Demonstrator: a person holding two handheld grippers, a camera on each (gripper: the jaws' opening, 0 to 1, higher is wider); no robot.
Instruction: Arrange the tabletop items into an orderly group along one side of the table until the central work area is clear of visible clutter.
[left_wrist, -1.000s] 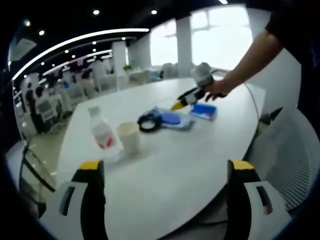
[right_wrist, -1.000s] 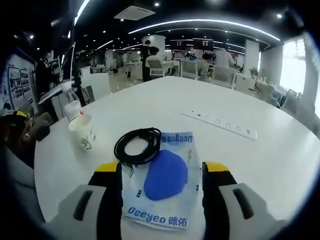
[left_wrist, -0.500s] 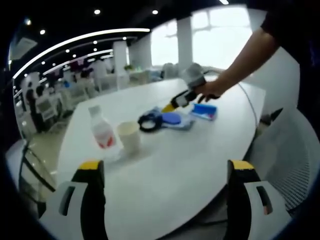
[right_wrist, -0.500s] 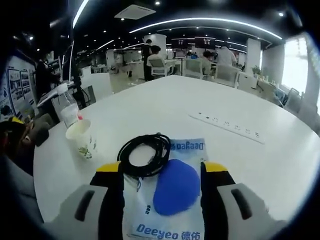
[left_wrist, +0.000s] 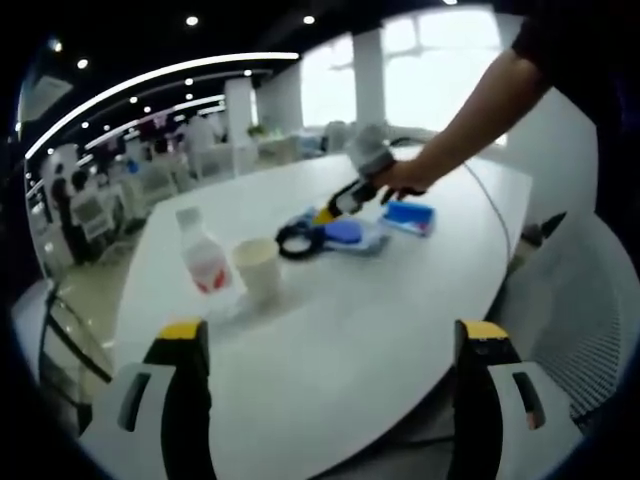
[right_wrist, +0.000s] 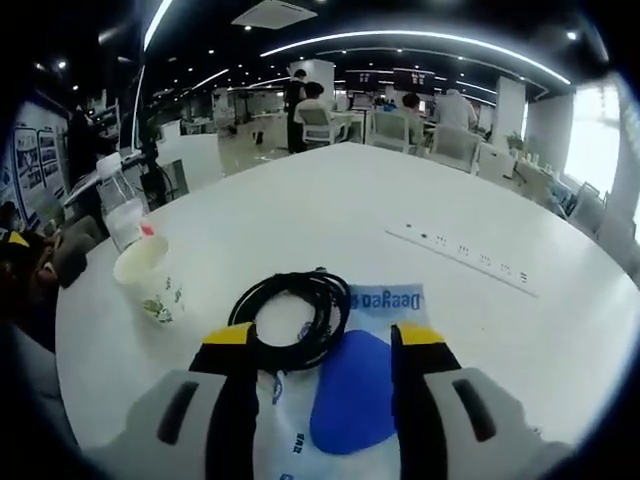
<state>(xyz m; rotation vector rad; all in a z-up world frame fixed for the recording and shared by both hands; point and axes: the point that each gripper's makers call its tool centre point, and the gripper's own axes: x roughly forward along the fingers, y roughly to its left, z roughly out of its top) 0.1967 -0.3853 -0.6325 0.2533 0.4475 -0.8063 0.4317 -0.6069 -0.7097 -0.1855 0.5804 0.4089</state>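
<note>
1. The right hand-held gripper (right_wrist: 322, 345) hangs low over the white table (right_wrist: 400, 210), jaws spread wide and holding nothing. Between them lie a flat printed packet (right_wrist: 385, 300) with a blue oval (right_wrist: 352, 405) on it, and the edge of a black coiled cable (right_wrist: 292, 318).
2. The left hand-held gripper (left_wrist: 332, 345) waits near the table edge, jaws wide apart and empty, well apart from the clutter.
3. In the left gripper view the cluster sits mid-table: a water bottle (left_wrist: 203, 262) just beside a paper cup (left_wrist: 259, 272), then the cable and packet, with a blue flat item (left_wrist: 408, 215) further along.
4. Handling, as a judgement: the packet looks thin, soft and slippery; it lies flat, so an edge must be lifted or the packet slid sideways. The cable is floppy but light; pinching across several loops should keep the coil together.
5. The cup looks light and crushable, so grip its wall gently. The bottle may tip; take it around the middle.
</note>
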